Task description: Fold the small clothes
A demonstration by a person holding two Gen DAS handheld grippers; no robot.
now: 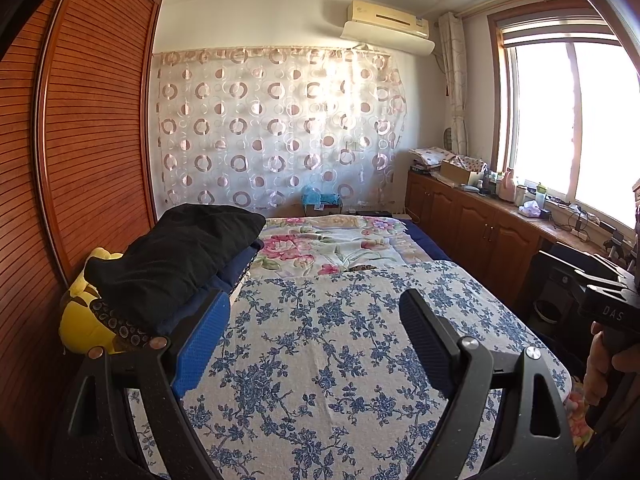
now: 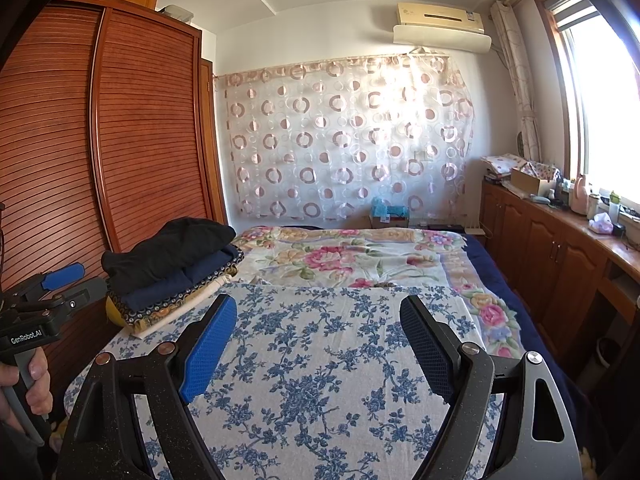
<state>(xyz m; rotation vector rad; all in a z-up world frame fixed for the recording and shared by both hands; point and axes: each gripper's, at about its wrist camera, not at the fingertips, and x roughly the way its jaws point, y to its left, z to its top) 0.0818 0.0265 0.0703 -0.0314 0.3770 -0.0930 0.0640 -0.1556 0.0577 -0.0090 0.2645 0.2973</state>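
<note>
While two grippers [image 1: 312, 336] [image 2: 318, 340] gape, one clothes stack [image 2: 172, 264] holds four layers

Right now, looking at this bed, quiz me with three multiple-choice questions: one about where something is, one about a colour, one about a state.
1. Where is the stack of folded clothes?
A. On the window-side counter
B. At the bed's left edge, beside the wardrobe
C. On the floor

2. What colour is the top garment on the stack?
A. Black
B. White
C. Red

3. How do the left claw and right claw stand?
A. Both shut on cloth
B. One open, one shut
C. Both open, holding nothing

Answers: 1 B, the pile sits next to the slatted wooden doors; 2 A, a black piece lies over the navy one; 3 C, only the blue floral cloth shows between the spread fingers.
</note>
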